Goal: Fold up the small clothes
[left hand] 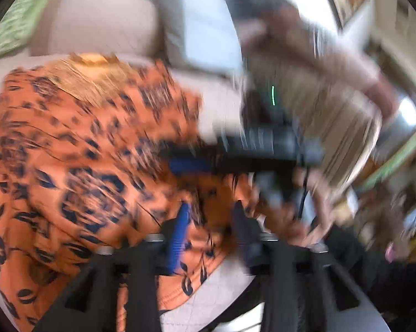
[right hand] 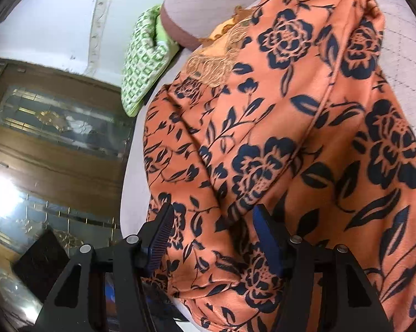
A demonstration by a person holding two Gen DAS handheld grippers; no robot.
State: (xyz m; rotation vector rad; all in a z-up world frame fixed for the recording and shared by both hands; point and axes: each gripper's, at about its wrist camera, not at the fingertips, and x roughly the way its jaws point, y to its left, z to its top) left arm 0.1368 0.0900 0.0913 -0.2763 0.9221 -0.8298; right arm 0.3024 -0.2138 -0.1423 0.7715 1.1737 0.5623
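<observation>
Orange floral garment [right hand: 304, 144] lies spread on a pale quilted surface [right hand: 407, 63]; cannot tell whether this is a bed or a sofa. Dark blue flower and leaf print all over. Lace neckline trim [right hand: 219, 63] at the far end, near a pinkish cushion [right hand: 208, 2]. A fold ridge runs lengthwise down the cloth, from far right toward the near middle.

Right tool [right hand: 214, 238]: jaws stand apart, blue ribbed pads facing each other. The garment's near part lies under and between the fingers, filling the gap as seen from above. Pads do not pinch it; no cloth gathered between them. Garment extends from the tool far and to the right.

Left tool [left hand: 212, 238]: view heavily motion-blurred. Jaws parted, orange cloth visible in the gap between the blue pads, not clamped. The garment's near hem edge [left hand: 180, 301] curves just below the fingers; most of the garment [left hand: 78, 144] lies left and far of this tool. The right tool [left hand: 263, 149] appears blurred beyond it, on the right.

Green-and-white patterned cloth [right hand: 144, 63] lies at the far left, beside the cushion, apart from the garment.
</observation>
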